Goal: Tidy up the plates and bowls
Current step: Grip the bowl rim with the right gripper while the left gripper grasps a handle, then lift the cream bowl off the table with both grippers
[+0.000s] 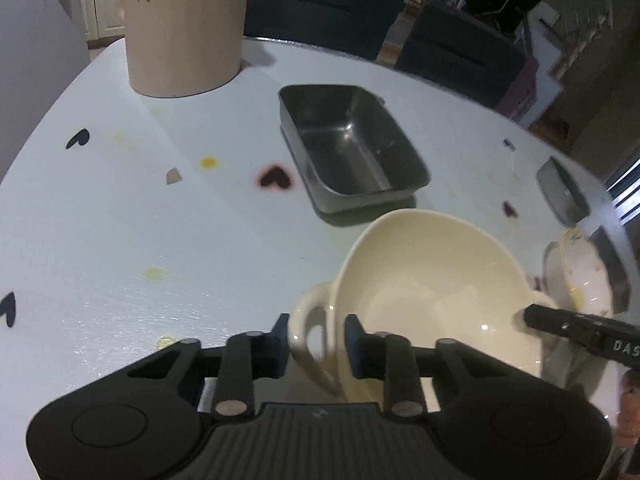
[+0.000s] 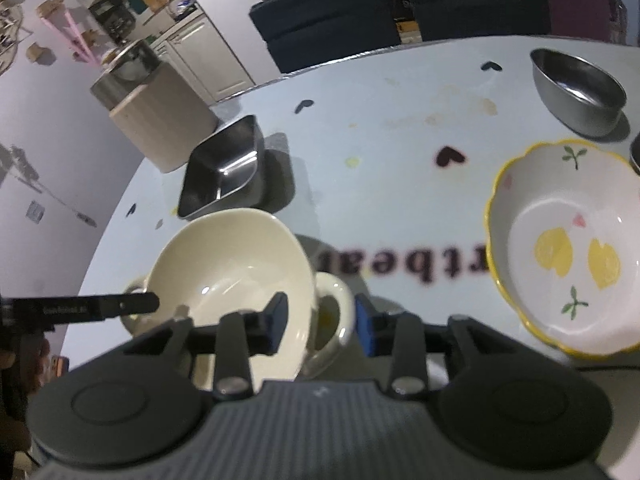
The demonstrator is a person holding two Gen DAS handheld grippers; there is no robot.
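A cream two-handled bowl [image 1: 436, 280] [image 2: 232, 264] is tilted above the white table. My left gripper [image 1: 317, 338] is shut on its left handle [image 1: 310, 332]. My right gripper [image 2: 320, 320] is shut on its other handle [image 2: 332, 312]. A steel rectangular pan [image 1: 352, 148] [image 2: 224, 176] sits just beyond the bowl. A flowered bowl with a yellow rim [image 2: 568, 248] [image 1: 580, 276] stands to the right. A round steel bowl [image 2: 576, 92] is at the far right.
A beige ribbed canister [image 1: 184, 28] [image 2: 160, 124] stands at the table's far left. Dark chairs [image 1: 324, 4] line the far edge. Another steel dish [image 1: 562, 192] lies near the right edge. The tablecloth [image 1: 140, 208] has heart prints and stains.
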